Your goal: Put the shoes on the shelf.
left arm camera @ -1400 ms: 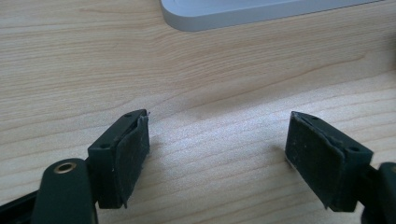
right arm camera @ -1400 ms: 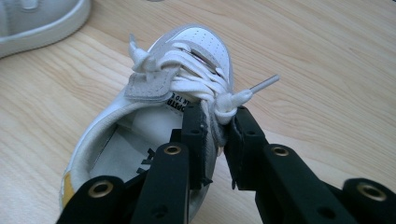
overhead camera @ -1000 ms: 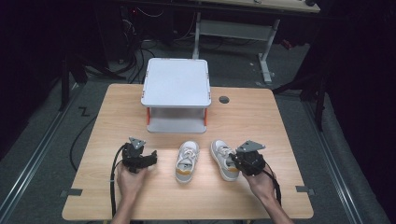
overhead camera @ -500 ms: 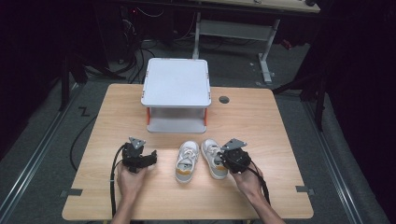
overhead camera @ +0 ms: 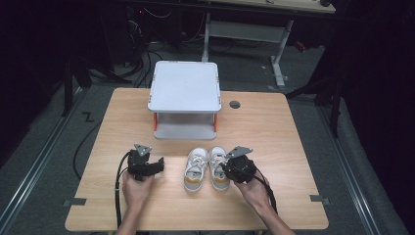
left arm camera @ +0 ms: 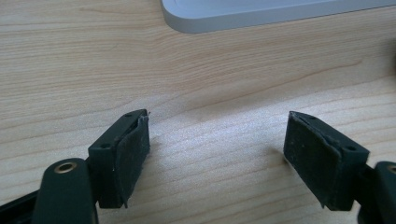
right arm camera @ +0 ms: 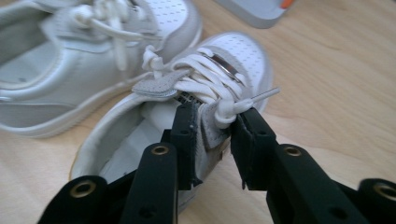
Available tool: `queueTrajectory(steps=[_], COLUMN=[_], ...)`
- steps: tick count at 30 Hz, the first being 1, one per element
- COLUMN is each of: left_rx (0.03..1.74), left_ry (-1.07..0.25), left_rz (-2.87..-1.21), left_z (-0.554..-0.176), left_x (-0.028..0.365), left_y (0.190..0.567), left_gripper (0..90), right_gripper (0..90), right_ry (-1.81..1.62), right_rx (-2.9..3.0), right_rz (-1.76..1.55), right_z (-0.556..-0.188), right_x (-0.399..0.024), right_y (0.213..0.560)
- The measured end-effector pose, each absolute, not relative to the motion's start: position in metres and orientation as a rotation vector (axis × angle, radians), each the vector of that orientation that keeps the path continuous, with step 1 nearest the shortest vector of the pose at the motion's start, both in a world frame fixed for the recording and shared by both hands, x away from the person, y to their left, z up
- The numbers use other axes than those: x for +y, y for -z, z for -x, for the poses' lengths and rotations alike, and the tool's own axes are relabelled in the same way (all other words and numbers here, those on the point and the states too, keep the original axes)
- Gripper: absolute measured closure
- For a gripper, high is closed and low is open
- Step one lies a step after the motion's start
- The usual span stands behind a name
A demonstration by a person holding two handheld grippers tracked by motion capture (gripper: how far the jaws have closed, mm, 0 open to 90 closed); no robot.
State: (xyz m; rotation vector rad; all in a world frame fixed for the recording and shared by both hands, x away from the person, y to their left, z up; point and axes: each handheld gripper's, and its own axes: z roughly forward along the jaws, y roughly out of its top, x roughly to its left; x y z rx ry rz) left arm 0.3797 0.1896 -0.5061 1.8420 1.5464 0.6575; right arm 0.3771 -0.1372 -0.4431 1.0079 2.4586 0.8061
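High view: a wooden table (overhead camera: 293,142) is carrying a grey two-level stand (overhead camera: 184,88) at its far middle, with a small dark round hole (overhead camera: 234,104) just to the stand's right. Two white shoes are lying side by side in front of the stand, toes pointing toward it: the left shoe (overhead camera: 195,170) and the right shoe (overhead camera: 218,169), touching or nearly touching each other. The left gripper (overhead camera: 155,166) is resting low over bare table, well apart from the left shoe, in the person's left hand (overhead camera: 135,188). The right gripper (overhead camera: 226,169) is sitting at the right shoe's outer side, held by the right hand (overhead camera: 254,188).

Left gripper view: the left gripper (left arm camera: 217,144) is standing released, its jaws spread wide with bare wood between them. The stand's lower shelf edge (left arm camera: 261,14) is lying ahead.

Right gripper view: the right gripper (right arm camera: 212,140) is straddling the side wall of the right shoe (right arm camera: 224,65) beside the laces. Its jaws have just been opening; the shoe's collar is sitting between them, with a gap on the outer side, so the grip is released. The left shoe (right arm camera: 70,60) is lying just beyond, alongside
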Motion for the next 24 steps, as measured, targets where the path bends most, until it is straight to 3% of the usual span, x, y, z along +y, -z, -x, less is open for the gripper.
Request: queueTrajectory(steps=[12, 16, 24], left_rx=[1.549, 1.550, 1.551], left_ry=[-0.679, -0.678, -0.679], left_rz=[-1.856, -1.852, -1.858], left_z=[-0.380, -0.380, -0.380], left_x=[0.187, 0.187, 0.186], left_y=[0.506, 0.506, 0.506], left_gripper=[22.9, 22.9, 22.8], right_gripper=[59.7, 53.0, 52.3], right_ry=[-0.994, -1.082, -1.174], right_rx=[2.505, 2.474, 2.366], right_rz=[-0.994, -1.034, -1.094], right_z=[-0.374, -0.373, -0.375], right_x=[-0.136, -0.150, -0.182], right_y=[0.436, 0.438, 0.438])
